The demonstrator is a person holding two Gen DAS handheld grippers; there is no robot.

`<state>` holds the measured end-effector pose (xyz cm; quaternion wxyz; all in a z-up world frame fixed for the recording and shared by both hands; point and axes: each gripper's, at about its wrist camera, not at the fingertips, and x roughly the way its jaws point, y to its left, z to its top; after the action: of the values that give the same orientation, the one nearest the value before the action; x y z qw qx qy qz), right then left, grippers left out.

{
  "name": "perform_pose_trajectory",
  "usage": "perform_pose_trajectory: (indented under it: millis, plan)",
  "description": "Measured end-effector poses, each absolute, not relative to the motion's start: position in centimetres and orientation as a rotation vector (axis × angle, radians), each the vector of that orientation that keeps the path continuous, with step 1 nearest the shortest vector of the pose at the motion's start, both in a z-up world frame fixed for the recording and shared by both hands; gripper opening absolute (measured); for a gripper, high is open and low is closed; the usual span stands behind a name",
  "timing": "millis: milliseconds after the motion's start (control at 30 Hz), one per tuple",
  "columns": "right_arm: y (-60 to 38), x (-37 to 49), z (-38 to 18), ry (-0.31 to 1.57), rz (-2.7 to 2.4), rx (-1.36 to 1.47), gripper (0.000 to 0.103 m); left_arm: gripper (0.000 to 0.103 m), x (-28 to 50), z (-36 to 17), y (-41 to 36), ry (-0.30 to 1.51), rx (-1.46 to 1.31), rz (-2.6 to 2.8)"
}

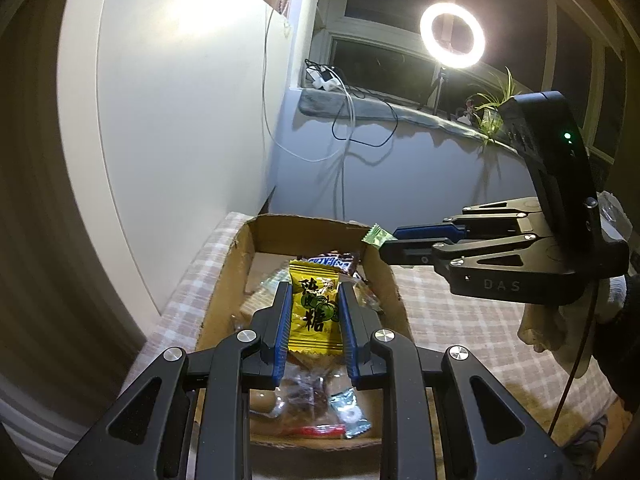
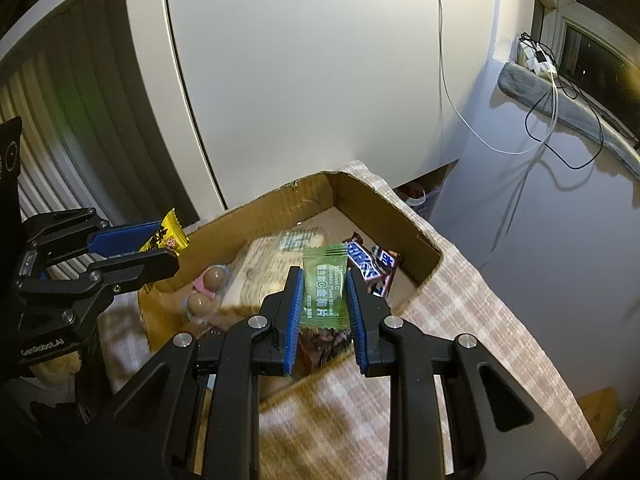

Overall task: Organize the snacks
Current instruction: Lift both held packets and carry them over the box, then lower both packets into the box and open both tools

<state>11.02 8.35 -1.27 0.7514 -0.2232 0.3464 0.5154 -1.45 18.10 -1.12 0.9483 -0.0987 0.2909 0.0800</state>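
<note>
An open cardboard box (image 1: 382,276) (image 2: 420,236) sits on a checked cloth and holds several snacks, among them a Snickers bar (image 1: 332,261) (image 2: 370,266). My left gripper (image 1: 314,294) is shut on a yellow candy packet (image 1: 314,312), held above the box; it also shows in the right wrist view (image 2: 166,236). My right gripper (image 2: 323,278) is shut on a green candy packet (image 2: 324,290), held over the box's near right side. In the left wrist view the right gripper (image 1: 386,240) hovers at the box's right wall with the green packet (image 1: 376,236) sticking out.
The checked cloth (image 1: 460,320) (image 2: 480,312) covers the surface around the box. A white appliance (image 1: 180,120) stands behind the box. A windowsill (image 1: 380,108) carries cables, a ring light (image 1: 452,34) and a plant (image 1: 492,108).
</note>
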Motion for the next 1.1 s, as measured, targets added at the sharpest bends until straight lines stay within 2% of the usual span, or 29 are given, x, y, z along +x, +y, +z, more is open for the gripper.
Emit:
perform_pose_trajectory:
  millis: [900,967,1033,1067,1100]
  plan:
    - [11.5,12.2,-2.5,0.774,1.119,-0.507,0.024,0.022,-0.3,-1.6,19.3,0.609,-0.212,0.191]
    - [11.5,12.3,-2.5,0.773,1.115,-0.509,0.028,0.028,-0.3,-1.6,19.4,0.608,-0.213,0.191]
    - [11.5,12.3,-2.3,0.763,1.107,-0.509,0.044,0.028,-0.3,-1.6,19.4,0.607,-0.213,0.192]
    - [11.4,12.3,-2.3,0.759,1.106,-0.506,0.048,0.03,-0.3,-1.6,19.4,0.607,-0.212,0.192]
    - [11.4,12.3,-2.2,0.755,1.106,-0.502,0.055,0.037,-0.3,-1.6,19.3,0.607,-0.212,0.193]
